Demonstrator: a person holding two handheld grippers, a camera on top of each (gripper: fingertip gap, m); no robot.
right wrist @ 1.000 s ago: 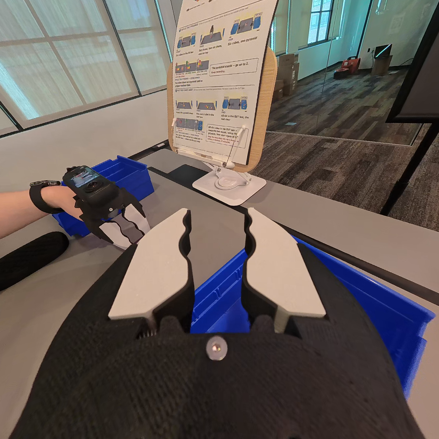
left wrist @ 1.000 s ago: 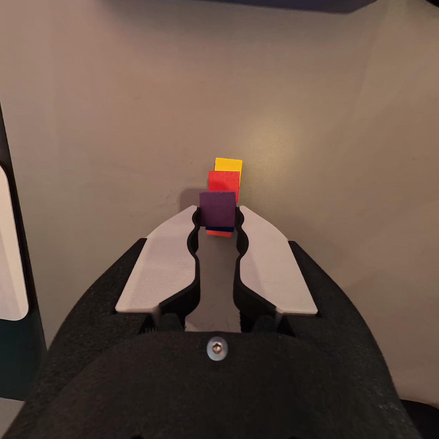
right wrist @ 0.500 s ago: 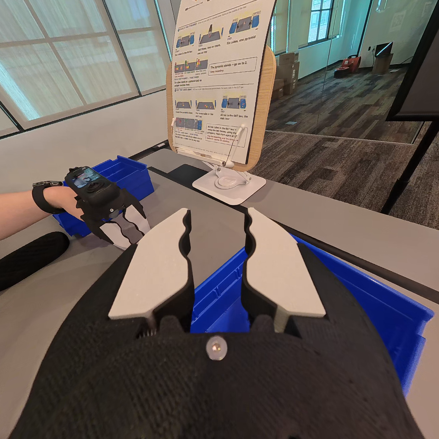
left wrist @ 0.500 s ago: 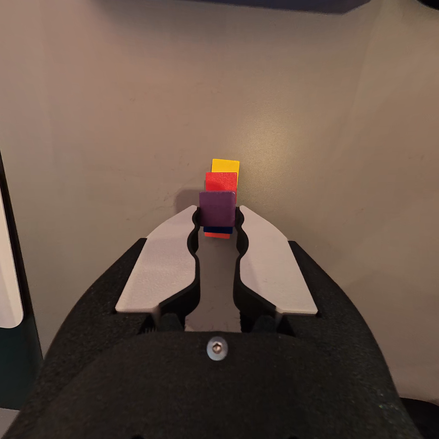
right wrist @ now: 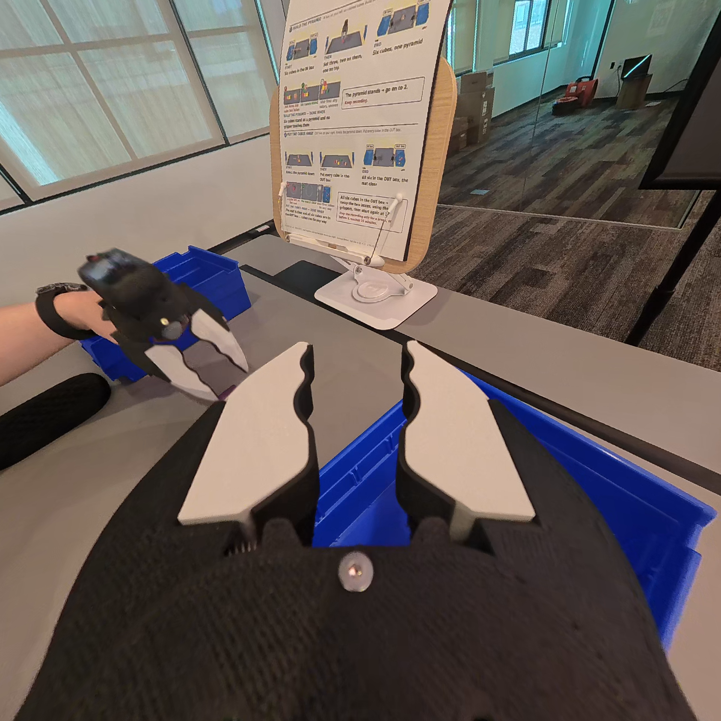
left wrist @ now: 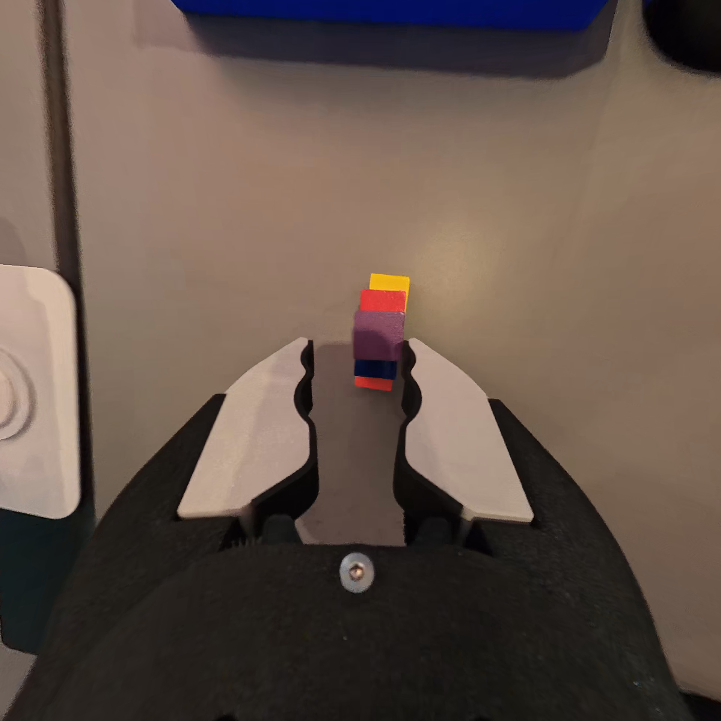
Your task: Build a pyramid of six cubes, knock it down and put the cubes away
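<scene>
- Five cubes are showing in the left wrist view, lined up on the grey mat [left wrist: 507, 195]: yellow cube [left wrist: 389, 281], red cube [left wrist: 383, 300], purple cube [left wrist: 377, 338], dark blue cube [left wrist: 374, 369], and another red cube [left wrist: 373, 383].
- The left gripper [left wrist: 356, 342] is standing spread, gripping nothing; the purple cube is sitting just beside its right fingertip.
- The right gripper [right wrist: 356, 344] is hovering, parted and empty, over one blue bin [right wrist: 585, 480].
- Only the right wrist view is showing a second blue bin [right wrist: 210, 273] and the instruction board [right wrist: 363, 128].

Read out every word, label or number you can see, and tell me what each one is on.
White printed instruction sheet on the wooden stand: carries headings, captions and small pictures; I don't repeat its wording.
Stack of coloured cubes and blue plastic bins: no writing visible.
</scene>
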